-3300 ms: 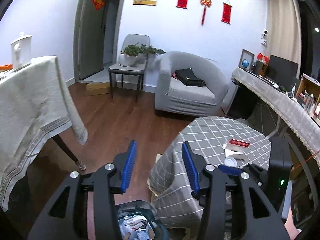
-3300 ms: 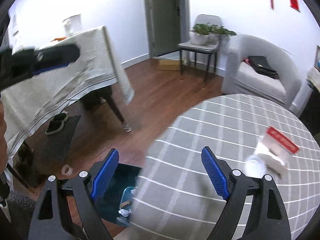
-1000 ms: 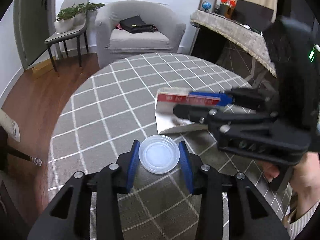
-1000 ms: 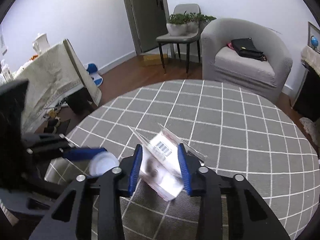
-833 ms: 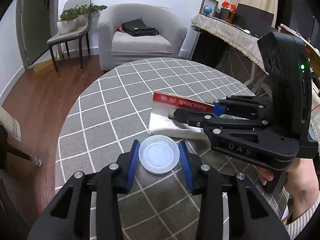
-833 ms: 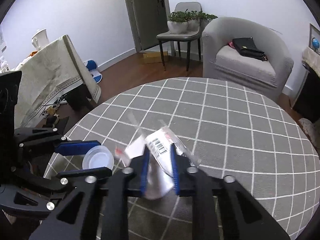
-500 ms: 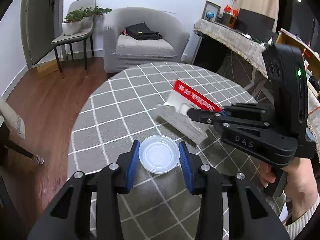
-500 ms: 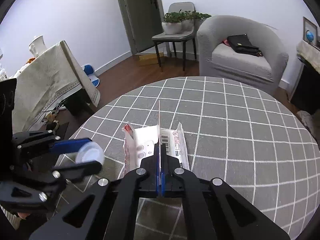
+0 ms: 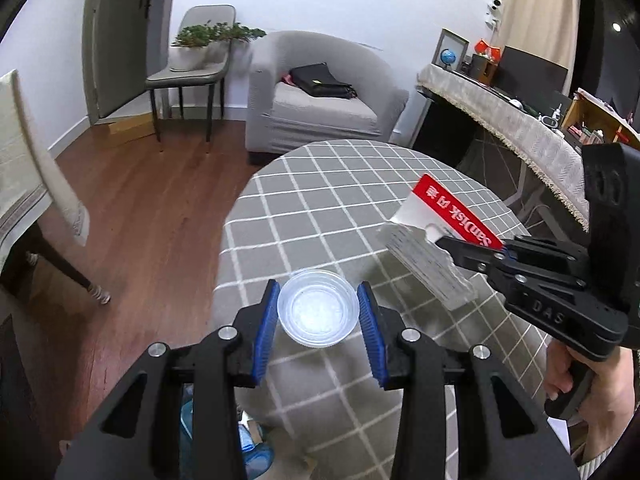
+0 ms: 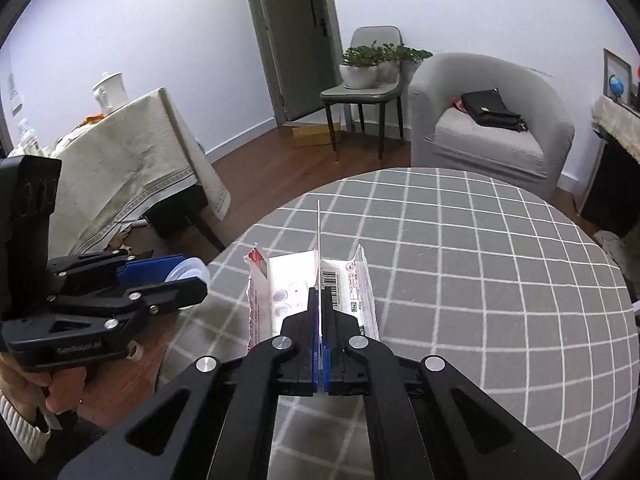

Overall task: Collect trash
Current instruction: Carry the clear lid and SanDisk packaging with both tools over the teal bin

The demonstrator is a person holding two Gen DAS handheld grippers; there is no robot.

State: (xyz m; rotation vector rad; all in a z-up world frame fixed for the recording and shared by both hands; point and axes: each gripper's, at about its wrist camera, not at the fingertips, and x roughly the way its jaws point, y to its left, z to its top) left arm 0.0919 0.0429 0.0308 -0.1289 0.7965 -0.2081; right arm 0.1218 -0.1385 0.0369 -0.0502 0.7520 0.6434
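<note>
Clear plastic lid (image 9: pixel 318 309), one, clamped by left gripper (image 9: pixel 319 312); right gripper (image 10: pixel 320 300) pinches one torn package (image 10: pixel 312 280)

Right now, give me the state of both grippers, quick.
Left gripper: jaws closed on the clear plastic lid.
Right gripper: jaws shut tight on the torn SanDisk package, lifted off the round table.

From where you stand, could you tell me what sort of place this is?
Most likely a home living room: a grey armchair with a black bag on it, a potted plant on a chair, and a round table under a checked cloth.
</note>
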